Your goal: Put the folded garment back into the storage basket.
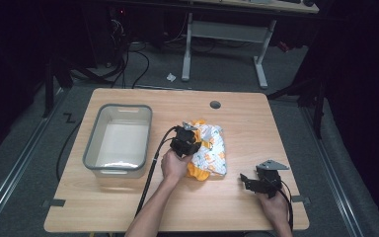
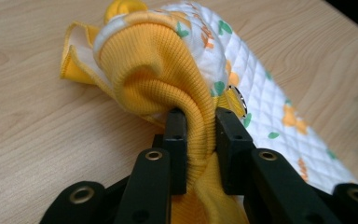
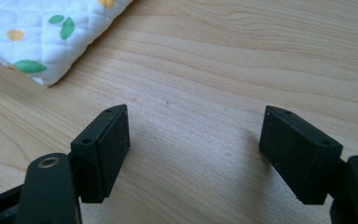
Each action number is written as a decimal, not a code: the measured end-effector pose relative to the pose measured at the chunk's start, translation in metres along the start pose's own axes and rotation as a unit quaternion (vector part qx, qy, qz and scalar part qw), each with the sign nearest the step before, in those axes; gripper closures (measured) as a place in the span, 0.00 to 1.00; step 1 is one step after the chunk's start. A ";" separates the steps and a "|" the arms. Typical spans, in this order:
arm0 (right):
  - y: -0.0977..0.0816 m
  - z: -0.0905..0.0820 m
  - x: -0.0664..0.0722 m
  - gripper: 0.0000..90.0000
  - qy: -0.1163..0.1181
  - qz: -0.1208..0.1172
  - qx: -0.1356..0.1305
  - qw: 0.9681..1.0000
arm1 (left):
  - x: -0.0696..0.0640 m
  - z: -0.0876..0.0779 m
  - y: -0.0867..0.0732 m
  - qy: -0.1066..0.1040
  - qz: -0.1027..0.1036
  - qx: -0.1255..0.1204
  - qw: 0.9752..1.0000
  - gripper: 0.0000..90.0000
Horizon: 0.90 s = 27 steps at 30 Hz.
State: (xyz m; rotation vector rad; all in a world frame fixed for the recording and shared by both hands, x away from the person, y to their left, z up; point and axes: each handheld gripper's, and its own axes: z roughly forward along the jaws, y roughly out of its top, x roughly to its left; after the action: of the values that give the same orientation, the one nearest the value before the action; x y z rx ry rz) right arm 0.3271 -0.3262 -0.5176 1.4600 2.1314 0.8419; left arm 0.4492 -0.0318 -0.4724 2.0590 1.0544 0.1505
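Garment (image 1: 208, 150): soft, light, limp quilted cloth, mid-surface, right of grey bin (image 1: 118, 140).
Hold: yellow ribbed cuff (image 2: 168, 70), bunches easily.
Left gripper (image 2: 200, 140): jaws clamped on cuff.
Right gripper (image 3: 193, 149): jaws wide, empty.

I am looking down on a light wooden table (image 1: 128, 210) with rounded corners and a round cable hole (image 1: 215, 104) near its far edge. It is standing on grey carpeted floor (image 1: 24, 148), where dark cables (image 1: 128, 64) are trailing off into the shadows. Beyond it a second desk on white legs (image 1: 260, 64) is catching some light, and a scrap of white paper (image 1: 170, 77) is lying nearby. The room around is sitting in near darkness.
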 end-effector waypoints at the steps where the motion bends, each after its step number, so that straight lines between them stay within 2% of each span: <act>1: 0.000 0.000 0.000 0.28 0.000 0.000 0.000 1.000 | 0.000 0.000 0.000 0.000 0.000 0.000 1.000 0.86; 4: 0.000 0.000 0.000 0.28 0.000 0.000 0.000 1.000 | 0.000 -0.008 0.002 -0.017 -0.003 -0.008 1.000 0.86; 10: 0.000 0.000 0.000 0.27 0.000 0.000 0.000 1.000 | 0.001 -0.018 0.004 -0.033 -0.007 -0.019 0.999 0.87; 14: 0.000 0.000 0.000 0.27 0.000 0.000 0.000 1.000 | -0.001 -0.026 0.005 -0.034 -0.002 -0.027 0.999 0.87; 19: 0.000 0.000 0.000 0.27 0.000 0.000 0.000 1.000 | -0.005 -0.038 0.009 -0.035 0.014 -0.034 0.999 0.87; 21: 0.000 0.000 0.000 0.27 0.000 0.000 0.000 1.000 | -0.008 -0.048 0.014 -0.037 0.022 -0.040 0.998 0.87; 27: 0.000 0.000 0.000 0.28 0.000 -0.001 0.000 1.000 | -0.007 -0.062 0.015 -0.044 0.020 -0.049 0.998 0.87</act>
State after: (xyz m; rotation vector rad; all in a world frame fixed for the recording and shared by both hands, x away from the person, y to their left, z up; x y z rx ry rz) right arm 0.3271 -0.3263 -0.5176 1.4580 2.1325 0.8415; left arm 0.4276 -0.0044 -0.4186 1.9799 0.9351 0.1282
